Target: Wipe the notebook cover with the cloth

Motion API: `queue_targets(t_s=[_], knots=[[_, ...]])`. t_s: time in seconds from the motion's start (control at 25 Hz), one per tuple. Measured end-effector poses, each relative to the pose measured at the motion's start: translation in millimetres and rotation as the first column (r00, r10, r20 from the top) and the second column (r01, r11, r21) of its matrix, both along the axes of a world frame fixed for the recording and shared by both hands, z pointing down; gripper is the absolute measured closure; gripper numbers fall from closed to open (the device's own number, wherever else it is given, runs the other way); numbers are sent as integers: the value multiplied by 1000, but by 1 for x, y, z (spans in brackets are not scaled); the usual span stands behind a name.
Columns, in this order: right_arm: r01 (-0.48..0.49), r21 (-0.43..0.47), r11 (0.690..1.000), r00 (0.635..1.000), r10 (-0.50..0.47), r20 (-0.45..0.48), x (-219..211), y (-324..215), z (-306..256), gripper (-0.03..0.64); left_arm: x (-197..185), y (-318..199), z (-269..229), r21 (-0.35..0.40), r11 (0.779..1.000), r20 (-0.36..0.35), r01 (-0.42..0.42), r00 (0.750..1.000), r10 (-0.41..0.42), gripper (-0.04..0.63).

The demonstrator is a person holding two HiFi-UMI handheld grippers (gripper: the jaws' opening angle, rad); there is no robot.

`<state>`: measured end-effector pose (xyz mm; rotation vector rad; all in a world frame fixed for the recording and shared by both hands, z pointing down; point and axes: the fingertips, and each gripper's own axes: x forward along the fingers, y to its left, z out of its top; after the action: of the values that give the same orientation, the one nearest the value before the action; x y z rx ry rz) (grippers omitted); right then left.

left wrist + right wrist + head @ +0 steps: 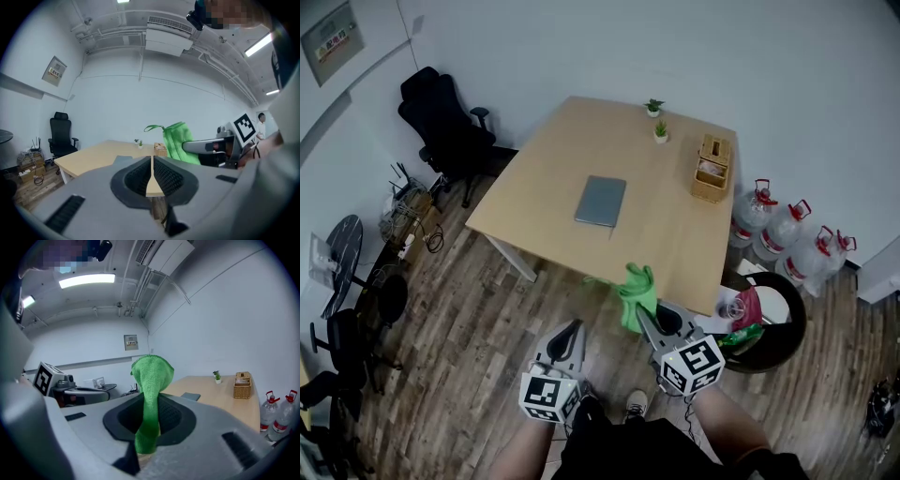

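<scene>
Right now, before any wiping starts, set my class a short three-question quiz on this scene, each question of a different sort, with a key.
1. True or false: the notebook lies closed on the table, touched by neither gripper.
2. What is clamped in the right gripper? A. a green cloth B. the notebook C. nothing
3. Fill in: the jaws of the left gripper are ____, with nothing between them.
Key: 1 true; 2 A; 3 shut.
</scene>
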<state>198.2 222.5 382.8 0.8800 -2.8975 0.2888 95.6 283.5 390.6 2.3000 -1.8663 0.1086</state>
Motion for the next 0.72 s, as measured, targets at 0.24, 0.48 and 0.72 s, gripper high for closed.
queue_targets(t_s=[0.24,0.48,0.72], knots=[[-27,-1,1000,1000,27,-12,-27,-13,-1,558,-32,-15,4,-5,1000,0,-24,1000,24,578],[-61,5,998,998,61,-23,-61,-23,-8,558,-71,-29,4,8,998,-8,-55,998,55,578],[-103,11,995,994,103,-24,-93,-33,-11,558,-107,-40,0,15,996,-17,-85,996,85,572]])
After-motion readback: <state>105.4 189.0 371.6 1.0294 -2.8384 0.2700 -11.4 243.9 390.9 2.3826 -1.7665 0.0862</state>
